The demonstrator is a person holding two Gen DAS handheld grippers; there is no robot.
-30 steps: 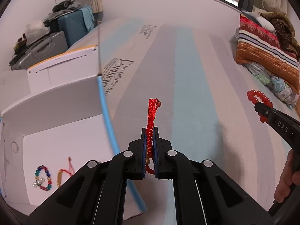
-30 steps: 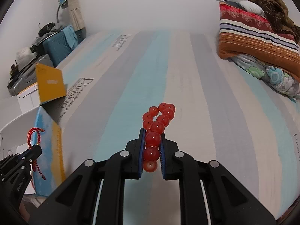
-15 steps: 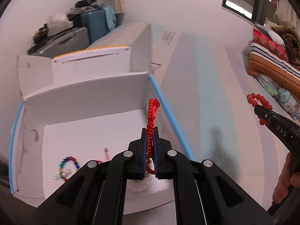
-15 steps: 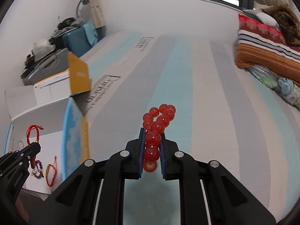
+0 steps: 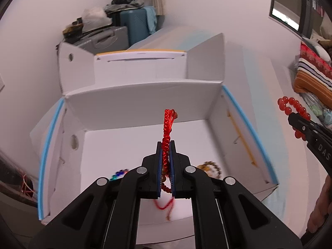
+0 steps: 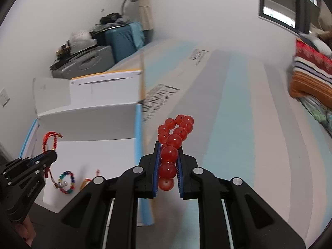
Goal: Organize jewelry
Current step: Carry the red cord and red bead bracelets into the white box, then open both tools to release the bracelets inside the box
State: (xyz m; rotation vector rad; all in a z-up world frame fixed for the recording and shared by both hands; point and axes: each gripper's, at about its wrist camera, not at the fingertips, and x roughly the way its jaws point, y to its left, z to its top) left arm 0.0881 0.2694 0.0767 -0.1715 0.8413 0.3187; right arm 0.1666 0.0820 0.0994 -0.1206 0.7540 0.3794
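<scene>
My left gripper [image 5: 165, 145] is shut on a red braided cord bracelet [image 5: 168, 122] and holds it above the floor of the open white cardboard box [image 5: 145, 112]. The cord bracelet also shows in the right wrist view [image 6: 49, 143]. My right gripper [image 6: 168, 145] is shut on a red bead bracelet [image 6: 175, 132], just right of the box's blue-edged side wall [image 6: 138, 145]. The bead bracelet also shows at the right of the left wrist view [image 5: 292, 108]. Inside the box lie a multicoloured bead bracelet [image 6: 66, 181], a brown bead bracelet [image 5: 209, 166] and a small red-and-gold piece [image 6: 86, 182].
The box stands on a striped mattress [image 6: 238, 103] against a white wall. Suitcases [image 5: 128, 27] with clutter stand behind the box. Folded striped blankets [image 6: 311, 72] lie at the right. The box's flaps [image 5: 207, 56] stand up at the back.
Both grippers have moved left. My left gripper went from beside the box's right wall to over the box's inside. My right gripper came up to the box's right wall. Both grips are unchanged.
</scene>
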